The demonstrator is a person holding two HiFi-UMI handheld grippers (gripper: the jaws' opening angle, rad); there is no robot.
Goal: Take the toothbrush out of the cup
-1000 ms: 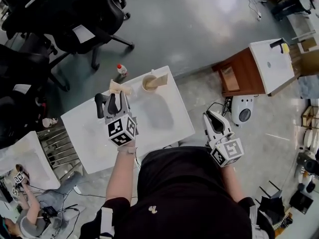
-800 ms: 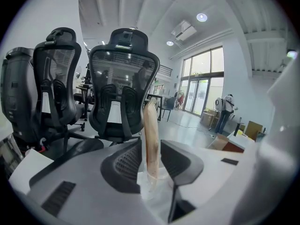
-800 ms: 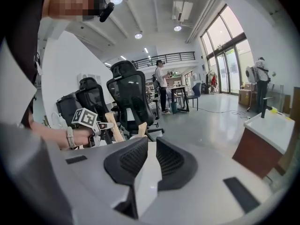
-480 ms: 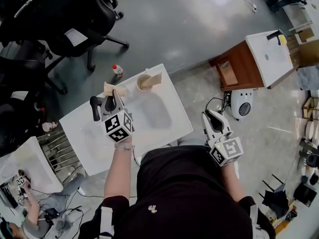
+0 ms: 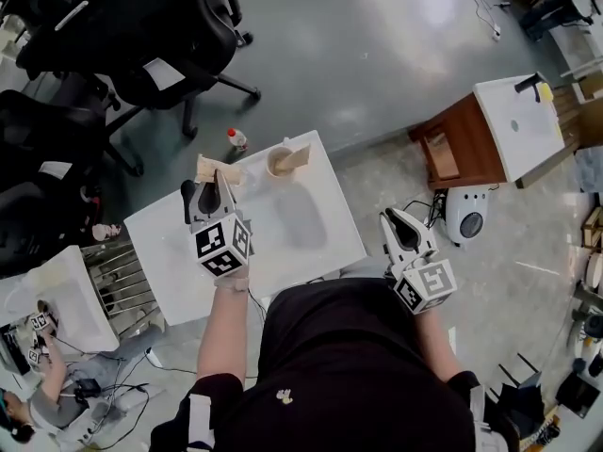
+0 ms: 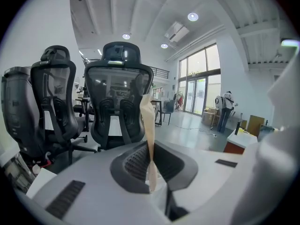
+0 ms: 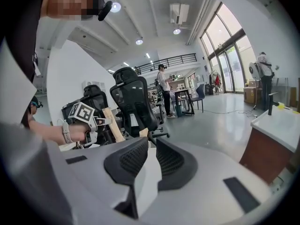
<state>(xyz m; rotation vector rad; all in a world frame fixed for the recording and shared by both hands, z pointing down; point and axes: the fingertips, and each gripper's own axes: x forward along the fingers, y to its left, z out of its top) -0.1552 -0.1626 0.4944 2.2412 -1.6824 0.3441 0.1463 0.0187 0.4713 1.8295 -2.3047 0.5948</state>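
Observation:
A pale cup stands at the far edge of the white table, and one wooden toothbrush leans in it. My left gripper hovers over the table's far left part. Its jaws are closing, and their pads press on a second wooden toothbrush. In the left gripper view that toothbrush rises upright from between the jaws of the left gripper. The right gripper hangs off the table's right edge, shut and empty. The right gripper view shows the held toothbrush from the side.
Black office chairs stand beyond the table. A small red-capped bottle sits on the floor by the far edge. A wooden cabinet with a white top and a white device are to the right. A white surface lies at left.
The left gripper's jaws have closed on the wooden toothbrush and the gripper has risen a little with it. The right gripper has stayed where it was.

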